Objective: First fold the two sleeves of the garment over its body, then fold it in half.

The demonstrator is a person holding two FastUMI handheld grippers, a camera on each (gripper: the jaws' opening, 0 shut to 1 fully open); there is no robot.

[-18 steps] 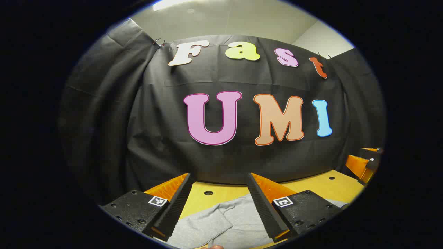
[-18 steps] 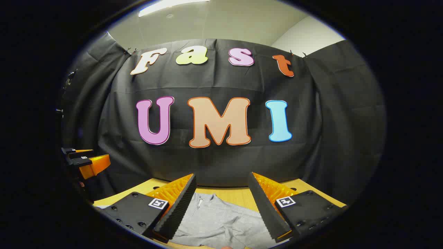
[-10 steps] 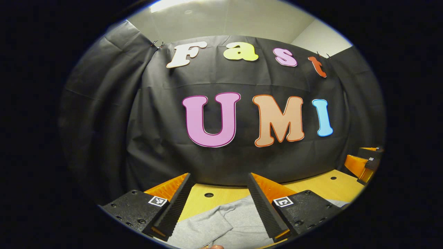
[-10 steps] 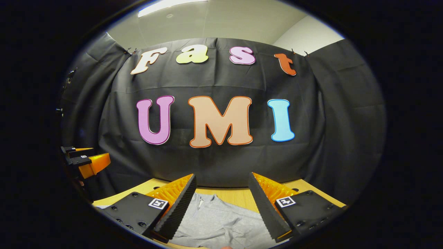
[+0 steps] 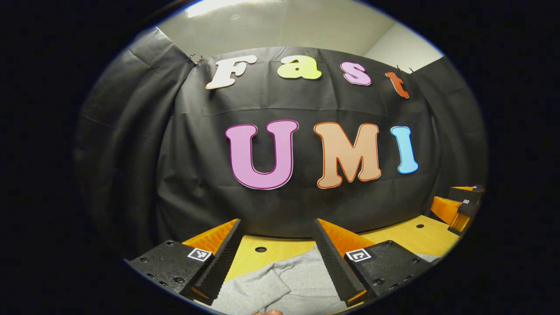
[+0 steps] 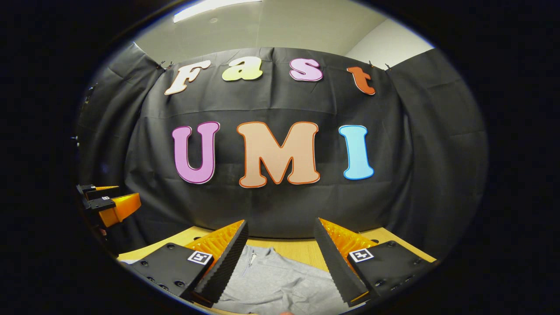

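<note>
One grey garment (image 6: 280,284), seemingly flat, on table (image 5: 407,236).

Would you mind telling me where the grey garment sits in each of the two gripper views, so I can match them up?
Left gripper view: the grey garment lies at the bottom centre on the wooden table, between the left tool's open fingers.
Right gripper view: the grey garment lies at the bottom centre, its zipped collar up, between the right tool's open fingers.
Shared landmark: the booth's black cloth wall behind the table.
</note>
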